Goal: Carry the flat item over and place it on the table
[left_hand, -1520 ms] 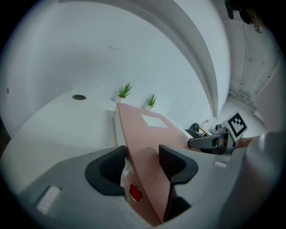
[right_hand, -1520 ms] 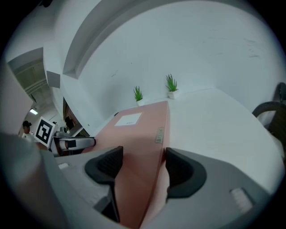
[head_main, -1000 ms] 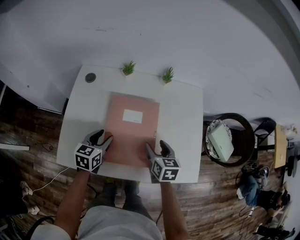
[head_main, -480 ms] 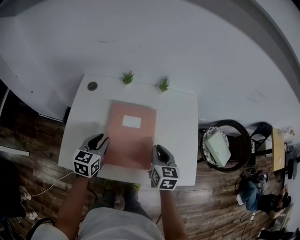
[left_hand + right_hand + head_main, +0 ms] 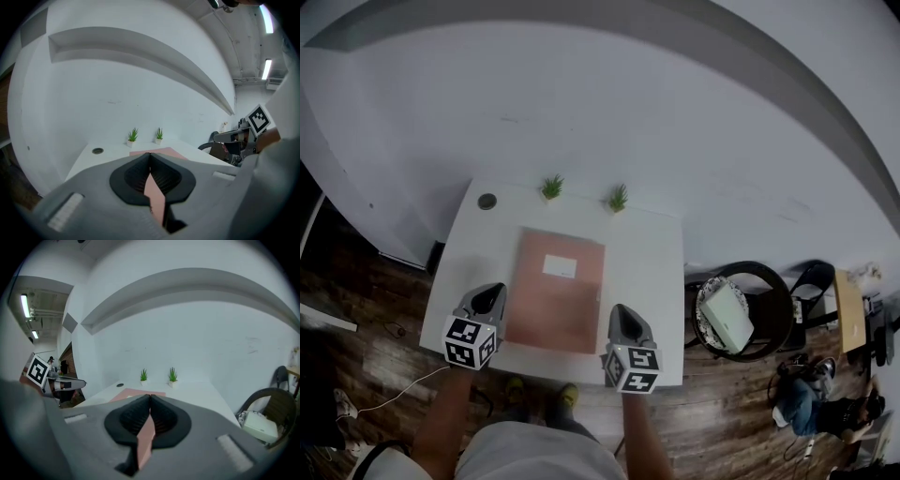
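The flat pink item (image 5: 555,292) with a white label lies flat on the white table (image 5: 642,281). My left gripper (image 5: 495,292) hovers just off its left edge, jaws shut with nothing gripped. My right gripper (image 5: 617,311) is just off its right edge, also shut and empty. In the left gripper view the pads (image 5: 150,157) meet, and the pink item (image 5: 159,152) lies beyond them on the table. The right gripper view shows the same: closed pads (image 5: 150,398), with the item (image 5: 136,393) ahead. A pink sliver shows through the slit under each pair of pads.
Two small potted plants (image 5: 551,187) (image 5: 619,198) stand at the table's far edge, and a round dark cap (image 5: 487,201) sits at its far left corner. A dark chair holding a pale box (image 5: 727,314) stands to the right. A white cable (image 5: 384,375) trails on the wooden floor.
Both grippers stood open at the item's near corners; both have shut and drawn back off it. The head view has risen and pulled away from the table.
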A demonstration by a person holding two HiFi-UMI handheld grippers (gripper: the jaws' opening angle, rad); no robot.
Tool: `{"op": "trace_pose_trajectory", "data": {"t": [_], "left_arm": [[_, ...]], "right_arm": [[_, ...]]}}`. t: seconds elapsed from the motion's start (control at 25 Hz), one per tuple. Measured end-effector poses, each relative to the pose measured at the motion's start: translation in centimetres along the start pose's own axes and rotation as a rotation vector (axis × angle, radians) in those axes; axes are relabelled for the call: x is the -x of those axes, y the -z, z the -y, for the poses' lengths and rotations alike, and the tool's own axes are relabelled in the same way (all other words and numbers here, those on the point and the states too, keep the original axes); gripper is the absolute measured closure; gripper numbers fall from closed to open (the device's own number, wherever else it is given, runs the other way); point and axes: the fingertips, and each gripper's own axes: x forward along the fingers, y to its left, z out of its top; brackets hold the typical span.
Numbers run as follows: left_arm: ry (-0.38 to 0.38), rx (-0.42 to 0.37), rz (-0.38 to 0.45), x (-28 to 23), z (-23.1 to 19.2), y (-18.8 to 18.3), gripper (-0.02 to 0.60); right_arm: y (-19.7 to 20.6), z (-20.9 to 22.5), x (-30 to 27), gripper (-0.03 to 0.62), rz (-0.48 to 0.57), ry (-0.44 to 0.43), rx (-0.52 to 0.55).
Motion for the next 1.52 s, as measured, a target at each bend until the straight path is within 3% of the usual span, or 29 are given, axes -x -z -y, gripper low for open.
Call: {"op": "trace_pose_trajectory", "data": {"t": [0.36, 0.88, 1.52], "left_arm": [[-0.020, -0.045, 0.071, 1.9, -0.4, -3.6, 0.575], [-0.045, -0.133, 0.173, 4.2, -1.0, -9.3, 0.575], [-0.041, -0.166, 0.253, 5.5, -0.9, -13.8, 0.575]], "right_arm": [[-2.6, -0.7, 1.7, 0.591, 0.050, -0.043, 0.038], [-7.1, 0.8, 4.3, 0.591, 0.150, 0.012, 0.057], [-10.0, 1.1, 6.0, 0.591, 0.209, 0.034, 0.066]]}}
